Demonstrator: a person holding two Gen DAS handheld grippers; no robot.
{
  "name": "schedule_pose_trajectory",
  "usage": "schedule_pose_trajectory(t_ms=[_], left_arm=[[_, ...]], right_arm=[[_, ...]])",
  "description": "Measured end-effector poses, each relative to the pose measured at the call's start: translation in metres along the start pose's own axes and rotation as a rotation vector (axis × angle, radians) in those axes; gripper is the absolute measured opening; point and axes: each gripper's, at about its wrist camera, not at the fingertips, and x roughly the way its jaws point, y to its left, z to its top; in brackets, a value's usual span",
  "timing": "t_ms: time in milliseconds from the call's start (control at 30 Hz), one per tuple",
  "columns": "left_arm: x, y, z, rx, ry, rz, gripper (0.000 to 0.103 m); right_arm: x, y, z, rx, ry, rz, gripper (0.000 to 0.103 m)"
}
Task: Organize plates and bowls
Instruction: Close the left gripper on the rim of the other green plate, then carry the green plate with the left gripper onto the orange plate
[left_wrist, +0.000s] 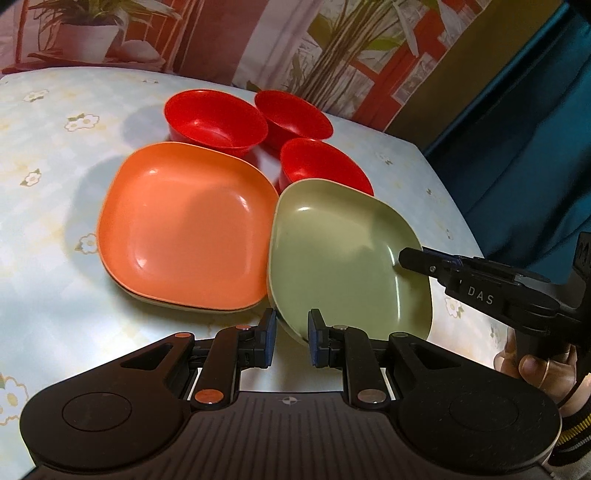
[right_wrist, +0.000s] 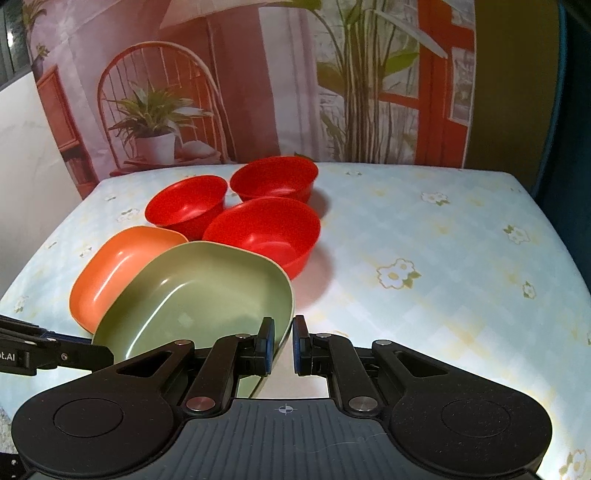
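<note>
Only the left wrist view shows a pale plate (left_wrist: 162, 301) beneath the glossy orange plate (left_wrist: 184, 229). Both claws straddle the green plate's (left_wrist: 343, 258) rim: left claw (left_wrist: 291, 341) parted, right claw (right_wrist: 283, 345) barely parted, neither clenched.

Green plate (right_wrist: 207, 295) rim between right gripper (right_wrist: 283, 345) jaws

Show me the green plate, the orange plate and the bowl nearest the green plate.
green plate (left_wrist: 343, 254): left wrist view, on its flat inner floor.
orange plate (left_wrist: 192, 229): left wrist view, on its flat inner floor.
nearest red bowl (right_wrist: 266, 229): right wrist view, on its inner wall.
</note>
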Motion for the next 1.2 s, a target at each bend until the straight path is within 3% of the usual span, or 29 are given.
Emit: schedule_pose_trajectory(t_ms=[367,733,1200], left_arm=[[-0.020,0.028,0.005,-0.073,-0.048,0.032,0.019],[-0.034,0.058,0.007,-0.097,-0.057,0.121,0.019],[-0.039,0.073,0.014,-0.108,-0.091,0.172,0.019]], right_arm=[[0.016,0.033,0.023,-0.066,0.006,0.022,0.010],[0.047,0.072,0.043,-0.124,0.032,0.087,0.010],[0.080,0.099,0.055,-0.165,0.054,0.114,0.010]])
